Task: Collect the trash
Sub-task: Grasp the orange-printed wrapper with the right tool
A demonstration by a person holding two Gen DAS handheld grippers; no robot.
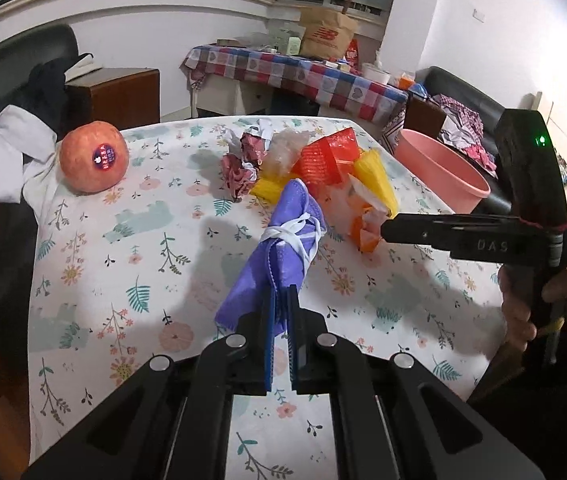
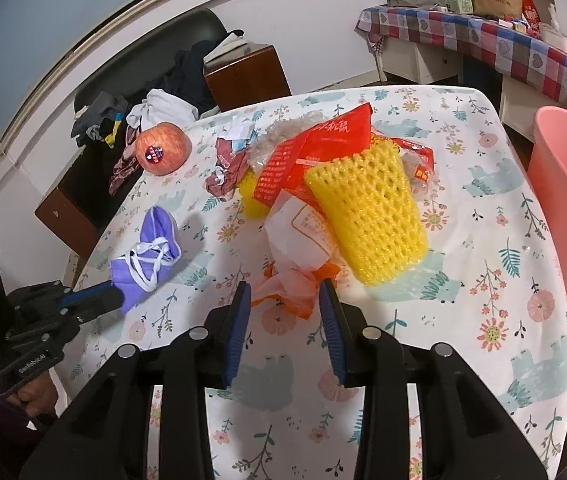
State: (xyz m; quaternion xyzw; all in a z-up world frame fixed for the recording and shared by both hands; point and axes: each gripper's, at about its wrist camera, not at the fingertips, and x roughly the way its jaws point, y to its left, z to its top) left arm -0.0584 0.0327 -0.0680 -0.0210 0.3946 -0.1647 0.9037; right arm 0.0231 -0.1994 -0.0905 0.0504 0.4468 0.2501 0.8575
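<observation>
Gripping the purple mask [image 1: 283, 240] beside the trash pile [image 2: 323, 184], the left gripper [image 1: 281, 300] reads "GenRobot.AI" only in the right view, where the right gripper's [image 2: 285, 296] jaws gape around an orange wrapper [image 2: 291, 284].

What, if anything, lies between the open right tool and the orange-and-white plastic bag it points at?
Nothing visible. The right tool is open with its fingers on either side of the crumpled end of the orange-and-white bag. The yellow foam net lies beyond, to the right.
</observation>
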